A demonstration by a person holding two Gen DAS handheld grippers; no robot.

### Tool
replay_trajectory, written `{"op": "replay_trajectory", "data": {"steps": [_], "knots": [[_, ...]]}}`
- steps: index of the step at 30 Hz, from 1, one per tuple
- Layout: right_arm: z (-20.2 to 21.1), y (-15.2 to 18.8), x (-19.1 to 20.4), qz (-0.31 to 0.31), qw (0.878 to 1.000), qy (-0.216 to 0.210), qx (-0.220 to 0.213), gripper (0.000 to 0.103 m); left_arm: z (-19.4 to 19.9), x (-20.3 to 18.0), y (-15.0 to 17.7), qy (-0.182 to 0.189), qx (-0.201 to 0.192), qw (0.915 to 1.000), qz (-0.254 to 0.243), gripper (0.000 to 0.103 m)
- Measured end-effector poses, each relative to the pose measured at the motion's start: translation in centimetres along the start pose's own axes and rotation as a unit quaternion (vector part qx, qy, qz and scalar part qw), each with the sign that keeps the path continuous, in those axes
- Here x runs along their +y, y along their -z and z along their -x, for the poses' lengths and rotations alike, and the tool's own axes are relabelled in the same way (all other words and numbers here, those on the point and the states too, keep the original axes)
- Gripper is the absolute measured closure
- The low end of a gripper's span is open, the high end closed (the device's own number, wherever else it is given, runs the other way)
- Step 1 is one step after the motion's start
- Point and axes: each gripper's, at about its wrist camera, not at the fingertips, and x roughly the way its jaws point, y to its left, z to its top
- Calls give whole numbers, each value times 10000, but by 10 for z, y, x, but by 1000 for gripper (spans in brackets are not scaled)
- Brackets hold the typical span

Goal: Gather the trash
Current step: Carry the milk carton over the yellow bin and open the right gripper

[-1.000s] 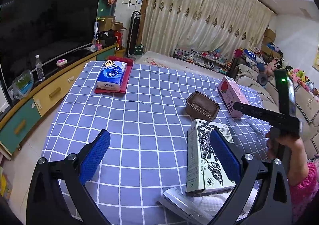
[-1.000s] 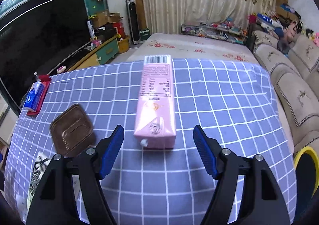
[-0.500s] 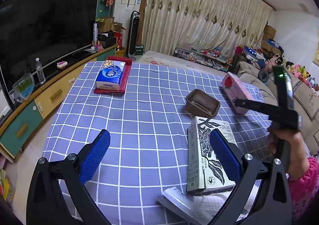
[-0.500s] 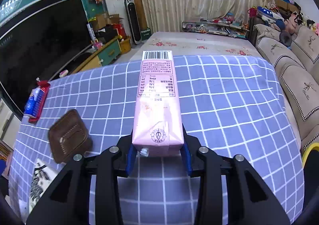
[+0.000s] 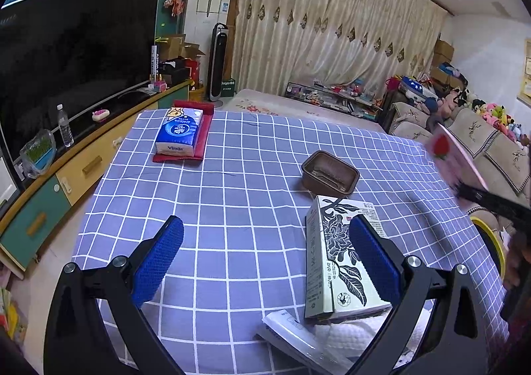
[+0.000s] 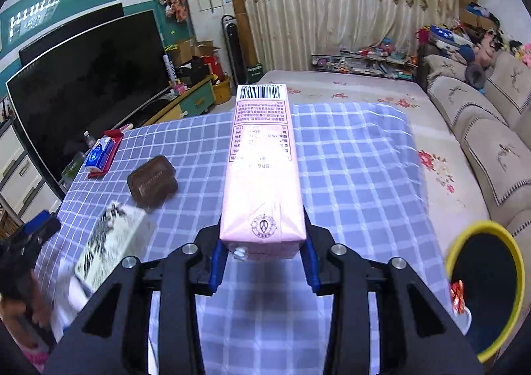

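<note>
1. Right wrist view: the right gripper (image 6: 262,250) was clamped on the near end of a pink carton (image 6: 262,172), with a blue pad pressed against each side. The jaws had just closed on it.
2. The pink carton pointed away from the camera, barcode end farthest, and was held clear of the table (image 6: 358,175), which was covered with a blue-and-white checked cloth.
3. A yellow-rimmed bin (image 6: 484,288) with a dark inside stood at the lower right, beside the table edge. A red-and-silver wrapper (image 6: 457,298) showed at its near rim.
4. A brown tray (image 6: 152,181) lay on the table to the left of the carton. A white carton with a black floral print (image 6: 106,242) lay nearer, blurred in this view.
5. Left wrist view: the left gripper (image 5: 265,262) was wide open above the table, with nothing between its blue pads.
6. The floral carton (image 5: 335,258) lay just inside the right-hand pad (image 5: 371,262); contact could not be determined. Its near end rested on a white paper towel (image 5: 335,331), next to a flat white packet (image 5: 295,338).
7. A blue tissue pack (image 5: 179,132) lay on a red mat (image 5: 202,139) at the far left of the table.
8. The pink carton (image 5: 454,155) appeared blurred at the right edge of this view, raised above the table.
</note>
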Motion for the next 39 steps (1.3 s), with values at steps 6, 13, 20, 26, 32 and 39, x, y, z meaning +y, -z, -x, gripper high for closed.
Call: {"op": "replay_trajectory", "data": {"steps": [6,13,20,26,32,39], "knots": [[47,37,-69,-599,9961,634,-89,67,1,-1,0,25,7,10000,-12,5],[62,83,-181,-1460,9724,1750,492,67,1,-2,0,38,8,10000,-22,5],[42,111,-226,-1714,9550,2214,976,67,-1,2,-1,44,62,10000,57,5],[22,116,-235,-1806,9478,2339,1199,52,-3,-1,-1,34,93,9999,-32,5],[36,109,-237,-1885,9500,2319,908,46,-4,-3,0,77,133,9999,-63,5],[52,96,-217,-1657,9577,2278,589,42,-7,-10,0,30,174,9996,-236,5]]}}
